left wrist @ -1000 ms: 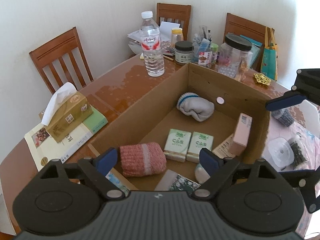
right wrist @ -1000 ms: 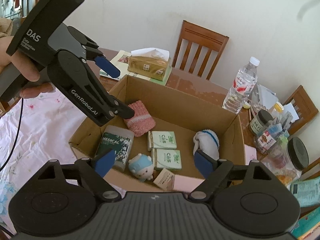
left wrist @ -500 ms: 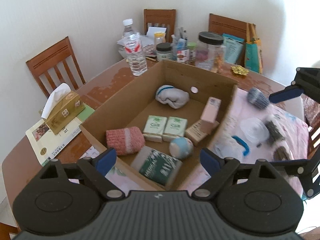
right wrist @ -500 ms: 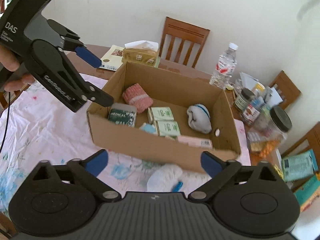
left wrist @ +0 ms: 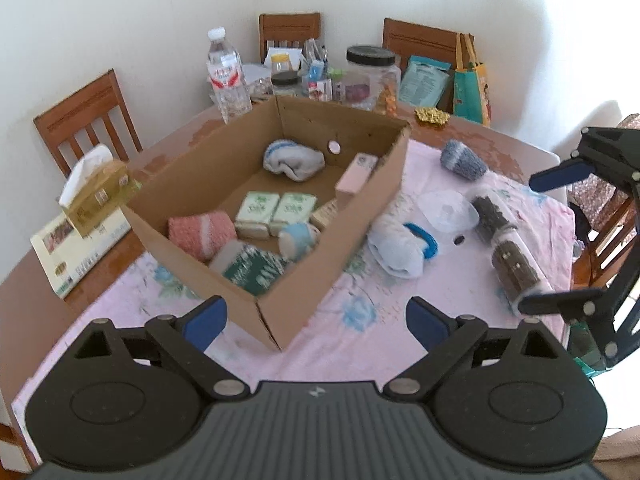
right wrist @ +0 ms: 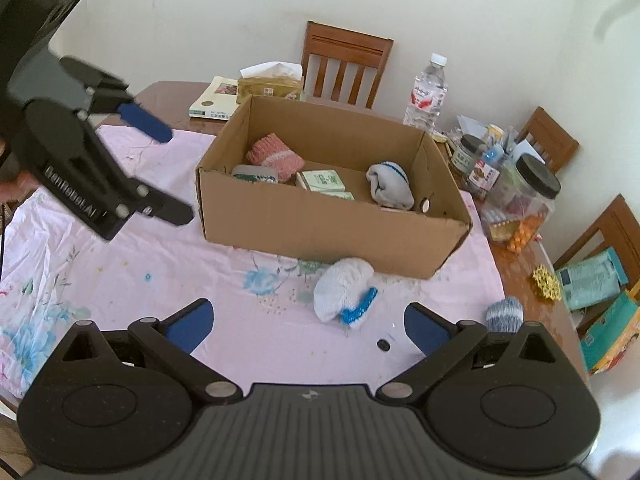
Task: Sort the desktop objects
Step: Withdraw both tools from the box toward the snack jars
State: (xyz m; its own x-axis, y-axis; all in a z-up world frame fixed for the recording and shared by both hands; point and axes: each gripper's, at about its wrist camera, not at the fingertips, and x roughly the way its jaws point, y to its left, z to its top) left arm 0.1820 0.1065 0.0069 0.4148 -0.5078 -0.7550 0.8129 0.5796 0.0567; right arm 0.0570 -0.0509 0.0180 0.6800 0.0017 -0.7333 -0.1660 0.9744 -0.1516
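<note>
Both claws hang spread and empty over the desk (right wrist: 120, 280): the left claw (left wrist: 316, 316) sits just short of the cardboard box (left wrist: 344, 240), whose near corner lies at its 12 o'clock. A white sock (right wrist: 340, 288) with a blue cuff rests on the pink cloth (right wrist: 192, 264) just beside the box, at 12 o'clock from the right claw (right wrist: 308, 324), while a grey sock (right wrist: 505, 314) lies apart at its 3 o'clock.

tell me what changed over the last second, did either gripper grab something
Both grippers pulled back and up from the cardboard box; the left gripper and right gripper are open and empty, nothing grabbed or released. Box contents, the white sock beside it and the grey sock stayed put.
</note>
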